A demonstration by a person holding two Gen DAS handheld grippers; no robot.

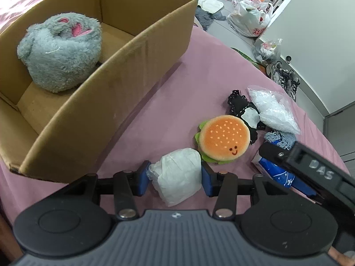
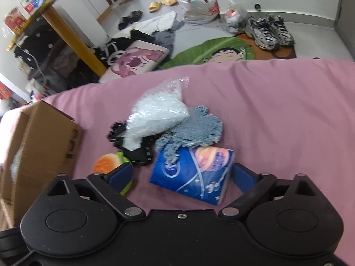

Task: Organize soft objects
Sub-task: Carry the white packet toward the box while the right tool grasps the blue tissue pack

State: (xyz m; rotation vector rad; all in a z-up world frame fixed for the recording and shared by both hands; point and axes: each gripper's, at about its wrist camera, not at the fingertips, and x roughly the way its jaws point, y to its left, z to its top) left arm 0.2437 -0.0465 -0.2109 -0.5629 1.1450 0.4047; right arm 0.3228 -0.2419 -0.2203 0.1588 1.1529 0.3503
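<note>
My left gripper [image 1: 175, 179] is shut on a white soft packet [image 1: 177, 175], which both blue pads touch, just above the pink bed sheet [image 1: 155, 110]. A burger plush [image 1: 224, 139] lies right behind it. An open cardboard box [image 1: 133, 51] at the left holds a grey plush toy [image 1: 62, 51]. My right gripper [image 2: 182, 176] is open and straddles a blue tissue pack [image 2: 195, 173], with a gap at its left finger. Behind the pack lie a blue-grey cloth [image 2: 197, 128], a clear bag of white pellets [image 2: 157, 110] and a black fabric piece [image 2: 142, 153].
The bed's far edge [image 2: 244, 64] drops to a floor crowded with sneakers [image 2: 268, 31], plastic bags [image 2: 199, 2], a green rug [image 2: 210, 48] and a pink case [image 2: 137, 59]. A wooden table [image 2: 73, 37] stands at the far left. Bare sheet [image 2: 288, 110] stretches to the right.
</note>
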